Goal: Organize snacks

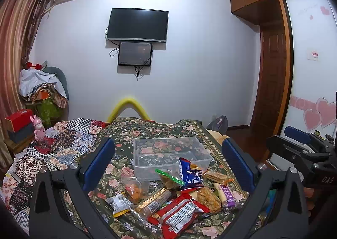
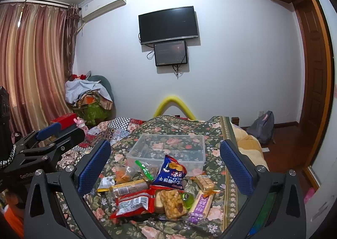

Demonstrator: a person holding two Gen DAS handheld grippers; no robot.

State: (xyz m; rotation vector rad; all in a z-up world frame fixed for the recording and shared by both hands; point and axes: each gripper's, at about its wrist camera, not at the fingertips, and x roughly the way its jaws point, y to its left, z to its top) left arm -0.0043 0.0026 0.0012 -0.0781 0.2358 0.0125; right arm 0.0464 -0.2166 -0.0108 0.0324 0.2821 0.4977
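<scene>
A clear plastic box (image 1: 145, 170) (image 2: 198, 165) stands with nothing in it on the floral bed cover (image 1: 126, 133). A pile of snack packets lies just in front of it. A blue bag (image 1: 190, 173) (image 2: 170, 172) leans on the box's front wall, and a red packet (image 1: 179, 213) (image 2: 132, 203) lies nearest me. A purple-and-white bar (image 1: 227, 194) (image 2: 200, 205) is at the pile's right. My left gripper (image 1: 168, 144) hovers open above the pile, holding nothing. Beside it, my right gripper (image 2: 165, 143) is open too, with nothing between its blue pads.
A patchwork quilt (image 1: 63, 146) covers the bed's left side. A yellow foam tube (image 1: 126, 106) arches at the bed's far end. Piled clothes (image 1: 42, 89) and red boxes sit at the left. A backpack (image 2: 263, 125) lies on the wooden floor right of the bed.
</scene>
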